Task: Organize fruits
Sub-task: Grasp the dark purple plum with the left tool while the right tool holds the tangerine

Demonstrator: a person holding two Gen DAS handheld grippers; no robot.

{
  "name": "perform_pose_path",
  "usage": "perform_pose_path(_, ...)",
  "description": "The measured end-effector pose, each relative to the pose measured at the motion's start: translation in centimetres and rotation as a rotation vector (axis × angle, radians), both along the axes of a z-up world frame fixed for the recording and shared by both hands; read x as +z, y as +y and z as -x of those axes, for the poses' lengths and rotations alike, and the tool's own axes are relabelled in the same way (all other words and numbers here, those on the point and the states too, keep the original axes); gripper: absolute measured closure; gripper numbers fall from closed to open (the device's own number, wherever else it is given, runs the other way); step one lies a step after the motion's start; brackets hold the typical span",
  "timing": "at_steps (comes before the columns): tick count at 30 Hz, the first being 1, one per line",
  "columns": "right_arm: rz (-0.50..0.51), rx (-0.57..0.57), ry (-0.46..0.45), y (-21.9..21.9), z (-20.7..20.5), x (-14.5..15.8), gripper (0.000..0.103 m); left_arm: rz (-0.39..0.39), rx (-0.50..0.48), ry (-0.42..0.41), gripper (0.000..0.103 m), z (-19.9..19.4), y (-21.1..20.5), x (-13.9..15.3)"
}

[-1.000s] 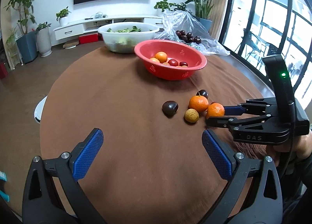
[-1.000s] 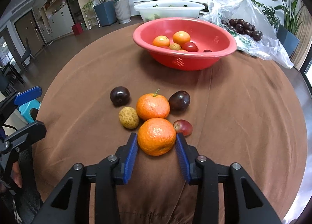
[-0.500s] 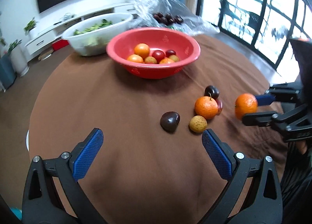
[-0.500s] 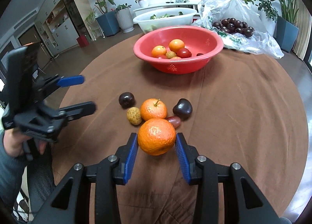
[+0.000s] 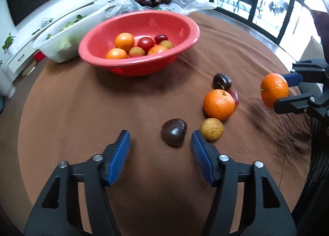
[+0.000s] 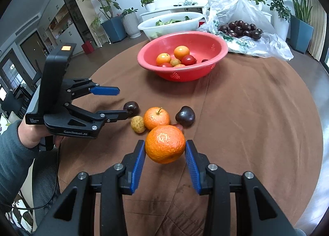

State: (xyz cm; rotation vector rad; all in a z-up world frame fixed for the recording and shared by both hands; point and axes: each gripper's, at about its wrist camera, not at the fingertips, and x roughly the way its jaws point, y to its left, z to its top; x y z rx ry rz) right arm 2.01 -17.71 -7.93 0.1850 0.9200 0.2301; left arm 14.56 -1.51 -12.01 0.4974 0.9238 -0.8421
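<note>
Fingers of the right gripper (image 6: 165, 151) are clamped on a mandarin (image 6: 165, 144), one blue pad pressed to each side of it, and the fruit hangs clear of the brown tablecloth (image 6: 257, 123). The opening is narrow, only as wide as the fruit itself. From the left wrist view that same mandarin (image 5: 274, 90) shows off to the right, pinched between the right gripper's (image 5: 284, 89) blue pad and black finger.

Jaws of the left gripper (image 5: 160, 139) are closing, at present about half apart. A dark plum (image 5: 174, 131) lies on the cloth between the fingertips, nearer the right-hand finger, and neither pad presses on it. Just beyond the right-hand fingertip sits a small yellowish-brown fruit (image 5: 212, 129), and past that a stemmed orange (image 5: 219, 104) with a second dark plum (image 5: 222, 81) and a reddish fruit (image 5: 234, 97) tucked behind it.

In the right wrist view the left gripper (image 6: 121, 102) reaches in from the left, carried by a hand (image 6: 30, 135) in a grey-green sleeve; its lower finger ends against the dark plum (image 6: 131, 108), its upper blue pad stands in the air above.

Far ahead of both pairs of fingers stands the red bowl (image 6: 218, 49), holding oranges, red fruits and small yellowish ones. Behind it are a white tub of greens (image 6: 162, 28) and a clear plastic bag (image 6: 267, 44) of dark plums.
</note>
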Motion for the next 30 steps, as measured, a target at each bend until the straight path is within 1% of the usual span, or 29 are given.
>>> perform_pose_path(1, -0.005, -0.002, 0.001, 0.0, 0.1, -0.1, 0.061, -0.006, -0.014, 0.006, 0.054, 0.1, -0.3, -0.3)
perform_pose_path(2, -0.008, -0.003, 0.002, -0.1, 0.1, -0.1, 0.061, -0.011, -0.021, 0.01, 0.061, 0.2, -0.3, -0.5)
perform_pose_path(3, -0.014, -0.005, 0.004, -0.2, 0.1, -0.2, 0.061, -0.016, -0.024, 0.014, 0.065, 0.2, -0.5, -0.7)
perform_pose_path(5, -0.017, -0.006, 0.008, -0.3, 0.1, -0.3, 0.061, -0.015, -0.027, 0.019, 0.066, 0.1, -0.7, -1.0)
perform_pose_path(7, -0.018, -0.006, 0.008, -0.4, 0.0, -0.4, 0.061, -0.013, -0.032, 0.02, 0.068, 0.2, -1.0, -1.0)
perform_pose_path(10, -0.022, -0.009, 0.008, -0.6, 0.0, -0.4, 0.061, -0.019, -0.045, 0.018, 0.074, 0.2, -1.6, -1.1)
perform_pose_path(11, -0.022, -0.01, 0.008, -0.6, 0.0, -0.4, 0.061, -0.019, -0.05, 0.02, 0.078, 0.2, -1.6, -1.1)
perform_pose_path(16, -0.024, -0.014, 0.008, -0.8, 0.0, -0.4, 0.061, -0.048, -0.063, -0.009, 0.08, 0.7, -2.1, -1.1)
perform_pose_path(19, -0.027, -0.014, 0.004, -0.9, 0.0, -0.3, 0.061, -0.046, -0.058, -0.013, 0.08, 0.7, -2.1, -1.1)
perform_pose_path(24, -0.031, -0.021, -0.006, -1.3, 0.0, 0.1, 0.061, -0.01, -0.03, -0.017, 0.08, 0.8, -1.7, -0.3)
perform_pose_path(30, -0.025, -0.055, -0.024, -3.0, -0.4, 0.9, 0.061, 0.058, 0.011, -0.048, 0.08, 0.5, -1.1, 2.3)
